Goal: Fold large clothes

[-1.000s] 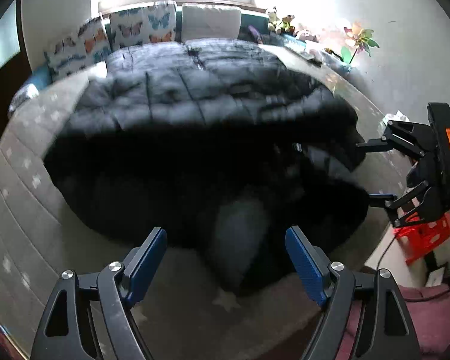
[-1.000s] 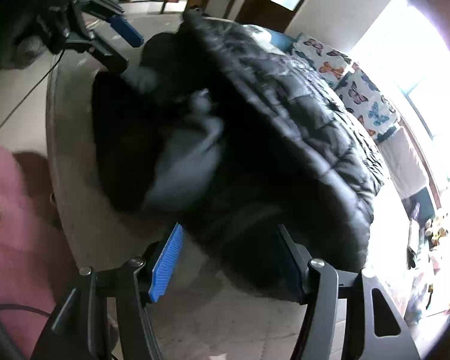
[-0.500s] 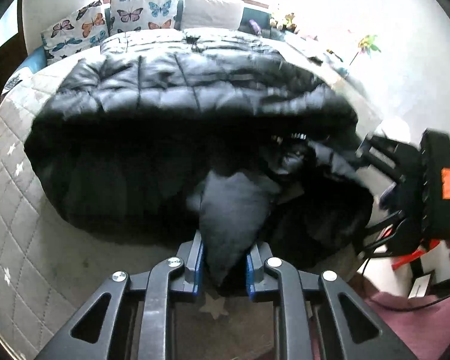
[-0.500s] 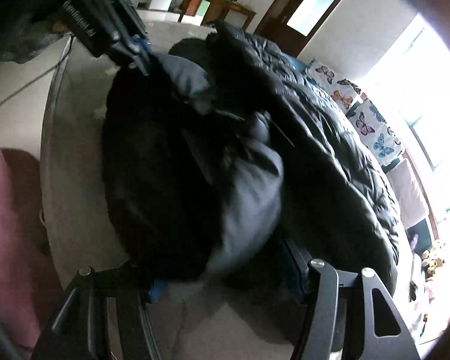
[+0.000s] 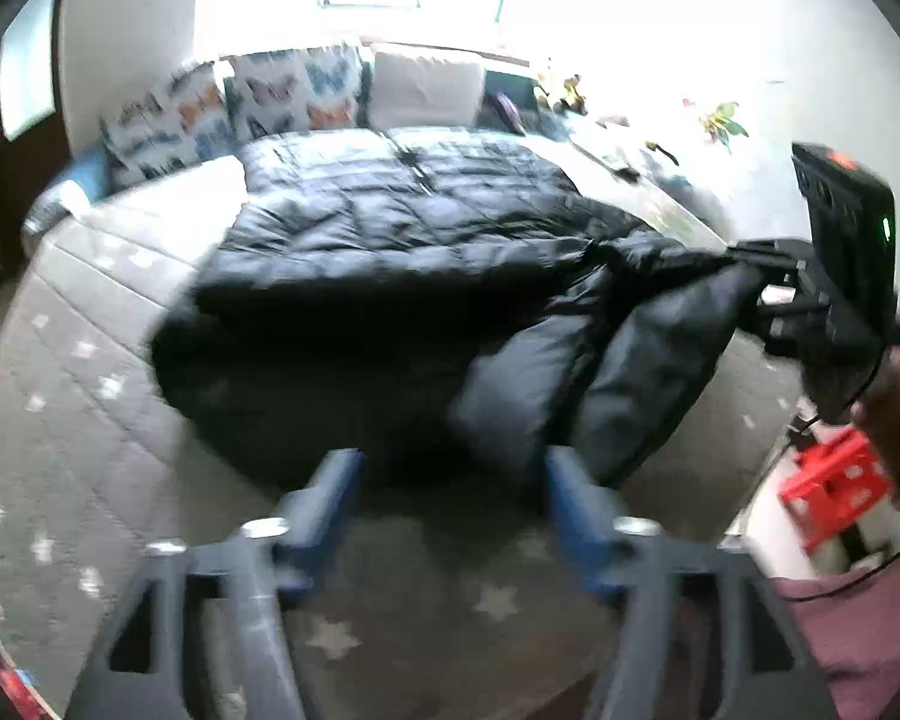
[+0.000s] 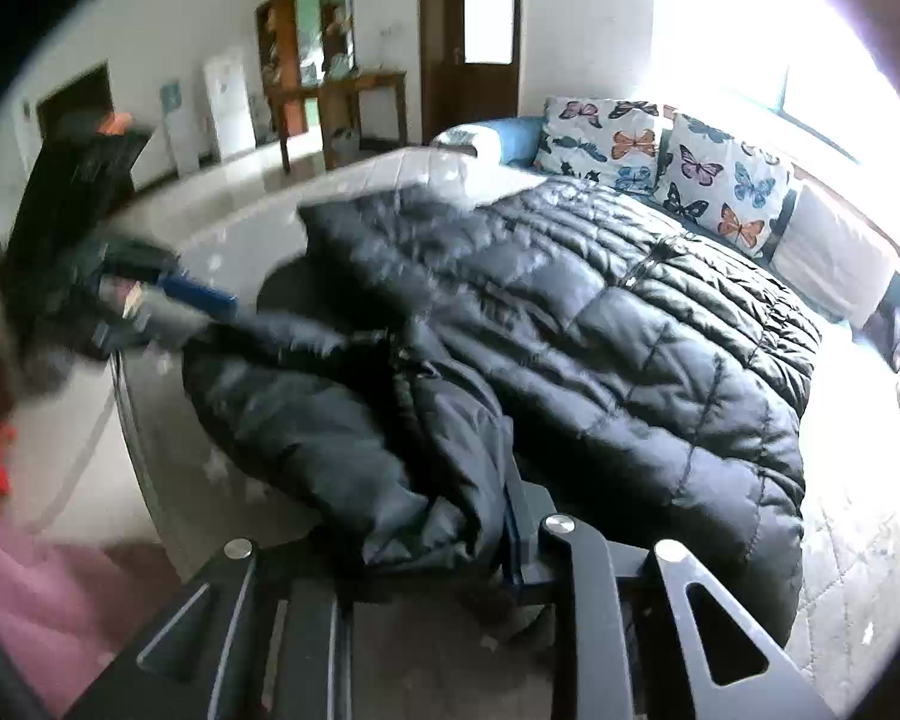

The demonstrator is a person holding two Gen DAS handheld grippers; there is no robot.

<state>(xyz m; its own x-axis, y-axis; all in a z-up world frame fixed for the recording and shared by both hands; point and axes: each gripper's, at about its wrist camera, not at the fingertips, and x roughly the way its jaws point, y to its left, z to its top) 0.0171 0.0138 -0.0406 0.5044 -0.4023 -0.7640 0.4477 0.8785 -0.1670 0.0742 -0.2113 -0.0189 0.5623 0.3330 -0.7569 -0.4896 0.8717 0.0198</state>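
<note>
The black puffer jacket lies across the bed, its sleeve near the front edge. The left gripper is opening, empty, over bare mattress. The right gripper is closing on the sleeve.

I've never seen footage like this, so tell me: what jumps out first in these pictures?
A big black quilted puffer coat sprawls across the grey star-patterned bed cover, filling the middle of both views. The right tool is closing on the coat's near edge, while the left tool, opening, holds nothing. Butterfly-print pillows line the head of the bed below a bright window.
</note>
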